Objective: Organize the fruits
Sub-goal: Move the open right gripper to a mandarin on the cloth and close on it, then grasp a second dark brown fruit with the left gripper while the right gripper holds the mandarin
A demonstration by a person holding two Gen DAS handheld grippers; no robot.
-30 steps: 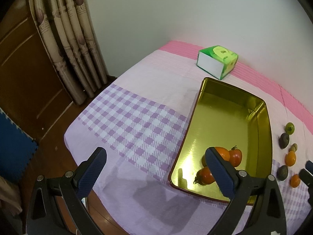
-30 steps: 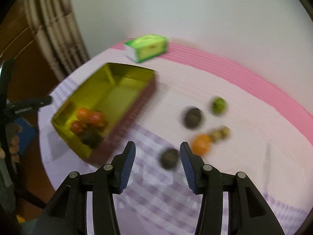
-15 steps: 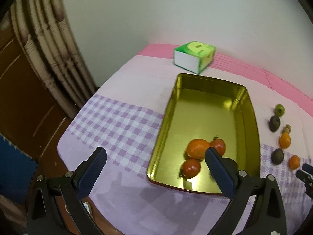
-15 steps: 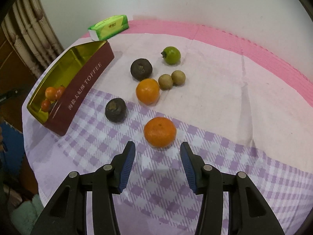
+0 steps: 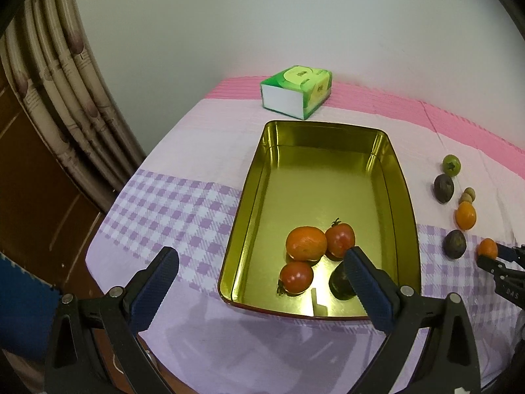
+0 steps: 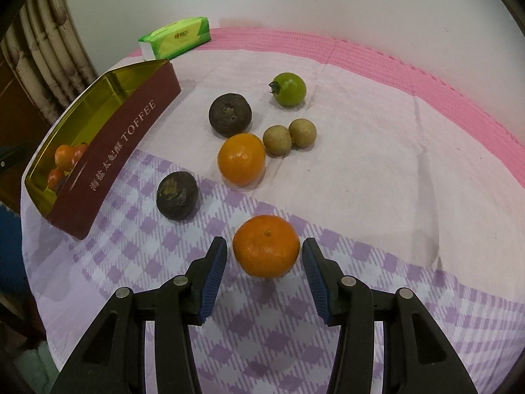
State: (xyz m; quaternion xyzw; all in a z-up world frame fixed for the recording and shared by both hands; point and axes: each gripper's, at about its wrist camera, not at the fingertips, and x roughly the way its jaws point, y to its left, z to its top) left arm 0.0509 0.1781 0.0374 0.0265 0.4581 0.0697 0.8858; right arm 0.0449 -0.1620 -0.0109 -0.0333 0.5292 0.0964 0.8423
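A gold toffee tin (image 5: 398, 177) (image 6: 137, 138) lies open on the cloth. It holds an orange (image 5: 305, 243), two red tomatoes (image 5: 340, 239) and a dark fruit (image 5: 339, 282). On the cloth to its right lie a near orange (image 6: 266, 246), a second orange (image 6: 241, 159), two dark fruits (image 6: 177, 199), a green tomato (image 6: 288, 88) and two small brown fruits (image 6: 277, 140). My right gripper (image 6: 265, 274) is open, its fingers either side of the near orange without touching it. My left gripper (image 5: 262, 290) is open and empty above the tin's near end.
A green tissue pack (image 5: 297, 92) (image 6: 175, 36) stands at the back of the table beyond the tin. A curtain (image 5: 65, 98) and a wooden door are at the left. The table edge drops off at the left and front.
My right gripper has come forward and down, so the near orange now sits between its fingers. My left gripper has swung right, bringing the tin to the middle of its view.
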